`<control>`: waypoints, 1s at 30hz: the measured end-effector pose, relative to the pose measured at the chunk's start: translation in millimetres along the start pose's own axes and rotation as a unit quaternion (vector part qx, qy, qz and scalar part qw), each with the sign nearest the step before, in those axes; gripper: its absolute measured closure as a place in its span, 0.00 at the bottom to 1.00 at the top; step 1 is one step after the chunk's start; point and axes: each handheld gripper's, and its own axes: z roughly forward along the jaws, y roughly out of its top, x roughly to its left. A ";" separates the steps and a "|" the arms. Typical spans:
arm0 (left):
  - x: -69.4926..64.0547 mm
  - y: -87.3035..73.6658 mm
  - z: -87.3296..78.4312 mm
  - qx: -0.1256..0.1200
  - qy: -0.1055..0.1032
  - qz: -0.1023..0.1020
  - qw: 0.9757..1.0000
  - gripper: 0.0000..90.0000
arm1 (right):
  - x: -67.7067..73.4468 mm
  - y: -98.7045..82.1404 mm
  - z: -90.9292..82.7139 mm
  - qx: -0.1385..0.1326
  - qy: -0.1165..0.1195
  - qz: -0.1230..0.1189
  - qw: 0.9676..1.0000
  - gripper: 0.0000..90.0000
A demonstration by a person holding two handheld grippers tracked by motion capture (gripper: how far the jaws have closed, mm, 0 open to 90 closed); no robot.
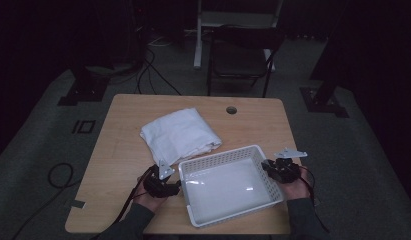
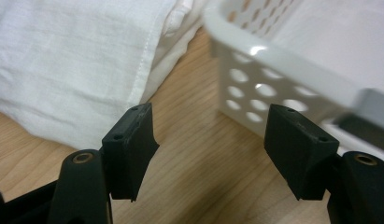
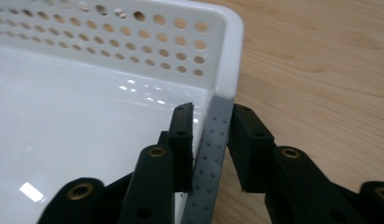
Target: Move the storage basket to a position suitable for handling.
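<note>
1. A white perforated basket (image 1: 228, 185) is sitting on the near half of the wooden surface (image 1: 118, 150), between the two claws.
2. The right claw (image 3: 209, 149) is straddling the basket's right wall near its far corner, one jaw inside, one outside; the rim is lying between the pads, which are grasping it or very nearly so.
3. The left claw (image 2: 208, 149) is hanging released just beside the basket's left wall, its jaws standing wide with bare wood between them and the basket's corner just ahead of its right jaw.
4. A folded white cloth (image 1: 179, 134) is lying behind the basket, close to its far left corner.
</note>
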 end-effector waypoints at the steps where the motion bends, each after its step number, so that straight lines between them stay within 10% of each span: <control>1: 0.6 0.0 0.8 0.001 0.001 0.000 1.000 0.37 | -1.2 0.3 0.0 0.000 -0.007 0.002 1.000 0.81; 30: 32.6 28.9 42.6 0.018 0.092 0.022 0.995 0.45 | -66.8 -7.3 -8.6 0.003 -0.083 0.069 0.994 0.83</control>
